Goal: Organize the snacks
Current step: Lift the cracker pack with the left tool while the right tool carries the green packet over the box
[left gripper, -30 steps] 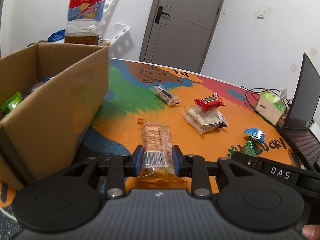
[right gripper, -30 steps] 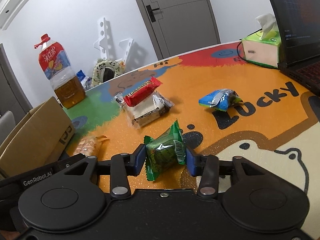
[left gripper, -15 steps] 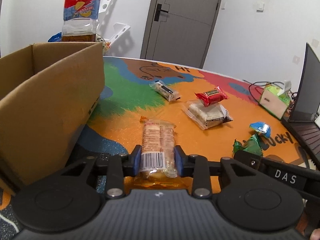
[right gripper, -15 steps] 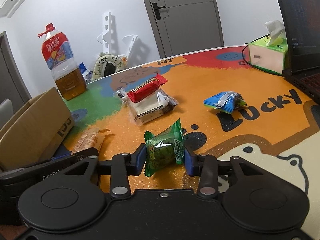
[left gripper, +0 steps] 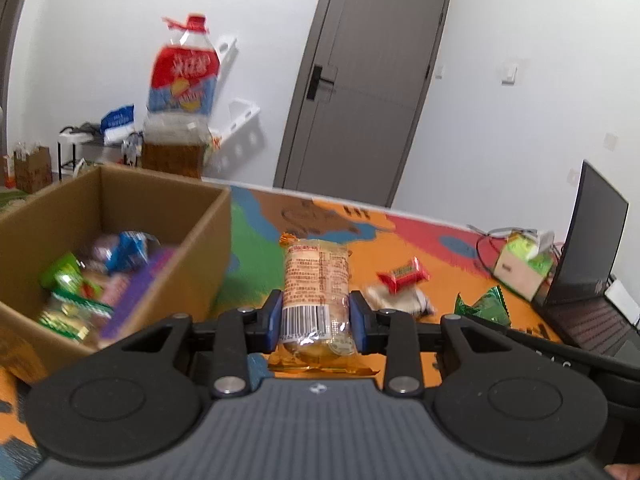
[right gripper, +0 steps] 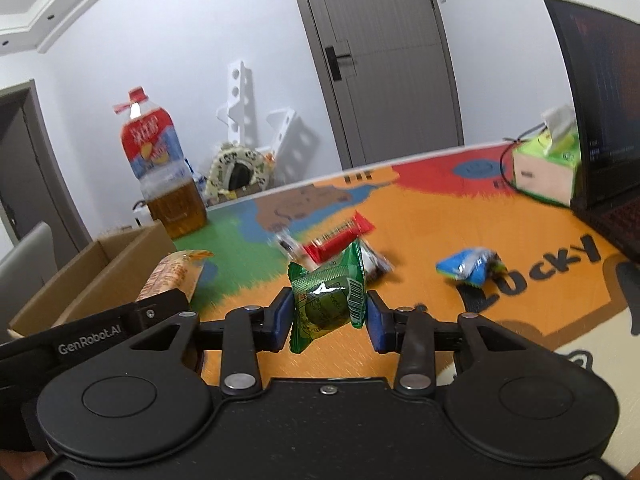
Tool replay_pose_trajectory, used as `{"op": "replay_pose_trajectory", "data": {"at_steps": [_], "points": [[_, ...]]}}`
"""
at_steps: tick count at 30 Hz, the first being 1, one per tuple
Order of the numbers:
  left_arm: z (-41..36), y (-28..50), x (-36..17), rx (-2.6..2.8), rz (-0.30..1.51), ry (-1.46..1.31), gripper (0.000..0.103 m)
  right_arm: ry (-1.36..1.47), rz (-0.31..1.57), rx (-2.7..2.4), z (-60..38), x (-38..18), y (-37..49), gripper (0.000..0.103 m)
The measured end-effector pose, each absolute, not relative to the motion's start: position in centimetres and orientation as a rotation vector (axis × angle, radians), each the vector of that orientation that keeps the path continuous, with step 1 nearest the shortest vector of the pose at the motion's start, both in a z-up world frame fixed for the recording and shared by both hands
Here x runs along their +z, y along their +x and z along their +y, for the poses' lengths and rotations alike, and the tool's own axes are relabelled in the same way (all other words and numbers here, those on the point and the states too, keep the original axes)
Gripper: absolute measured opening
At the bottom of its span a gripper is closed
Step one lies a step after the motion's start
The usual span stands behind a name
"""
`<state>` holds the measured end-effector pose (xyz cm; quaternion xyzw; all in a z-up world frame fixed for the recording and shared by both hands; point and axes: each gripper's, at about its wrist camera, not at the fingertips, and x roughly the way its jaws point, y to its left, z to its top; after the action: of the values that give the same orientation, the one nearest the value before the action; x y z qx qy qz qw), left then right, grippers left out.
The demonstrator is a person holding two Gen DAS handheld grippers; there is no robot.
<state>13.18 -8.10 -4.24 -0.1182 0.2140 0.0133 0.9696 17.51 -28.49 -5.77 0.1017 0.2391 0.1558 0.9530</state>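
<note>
Bright orange, green and red cover the table (right gripper: 460, 344), and both grippers hang above it with a snack each. On the left, the left gripper (left gripper: 316, 316) pinches a clear-wrapped pastry packet (left gripper: 316, 280) low on its length, near the barcode, so most of the packet stands up past the blue pads and its top leans free; a quick swing could, I judge, let it pivot or slide out through the slick film. On the right, the right gripper (right gripper: 329, 314) has its jaws just closed in on a green foil pouch (right gripper: 326, 300), now squeezed between the pads, its crimped ends sticking out above and below. That foil looks puffy and slippery, so the hold may be on air more than on contents, and the pouch could pop loose. Left of both stands the open cardboard box (left gripper: 208, 248), already holding several packets; its near wall is the likeliest thing for a low-carried snack to catch on, and two grippers crowding one opening could knock together. A red bar (right gripper: 340, 236) and a blue packet (right gripper: 468, 268) lie on the table, not yet boxed.
</note>
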Motion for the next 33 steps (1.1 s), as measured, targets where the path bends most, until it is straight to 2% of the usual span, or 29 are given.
{"op": "replay_pose_trajectory", "data": {"at_steps": [17, 33], "points": [[-0.8, 10.3, 0.0, 0.084, 0.343, -0.295, 0.033, 0.188, 0.435, 0.394, -23.3, -2.2, 17.0, 0.038], [5.1, 9.0, 0.0, 0.171, 0.352, -0.354, 0.033, 0.151, 0.396, 0.483, -18.2, 0.2, 16.5, 0.038]]}}
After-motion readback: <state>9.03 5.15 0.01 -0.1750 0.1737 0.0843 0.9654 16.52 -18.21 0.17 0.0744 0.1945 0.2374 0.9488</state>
